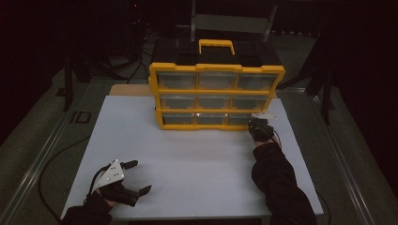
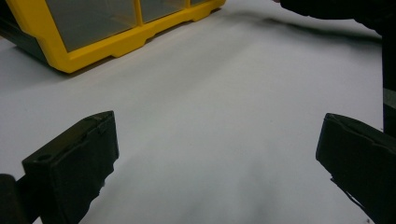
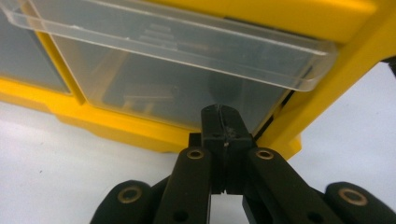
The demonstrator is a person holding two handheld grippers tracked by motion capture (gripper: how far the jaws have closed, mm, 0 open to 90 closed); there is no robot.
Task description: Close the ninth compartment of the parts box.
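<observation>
The room around the table is dark, so you can hardly make out what stands behind the box (image 1: 217,89). Only its yellow handle (image 1: 216,46) shows up well there. Your right gripper (image 1: 259,127) is a dark lump in the high view, and your sleeve (image 1: 277,180) blends into it. In the left gripper view the box is cut off at the top edge, and you see just its bottom corner (image 2: 70,60).

The box is yellow and stands upright at the far side of the white board (image 1: 187,164). It has three rows of three clear drawers. You cannot tell what lies in them, for the fronts look grey and cloudy.

Your right gripper (image 3: 223,122) is at the bottom right drawer (image 3: 177,88). Its jaws are pressed together with nothing between them. The tips sit right up against the clear front of that drawer, under its lip (image 3: 187,44). You cannot tell if they touch it. The yellow frame (image 3: 327,93) is just beside the tips on the right.

Your left gripper (image 1: 133,177) is near the front left corner of the board, well apart from the box. Its jaws stand wide apart and hold nothing. Only bare white board (image 2: 219,140) lies between them. Nothing stands between this gripper and the box.
</observation>
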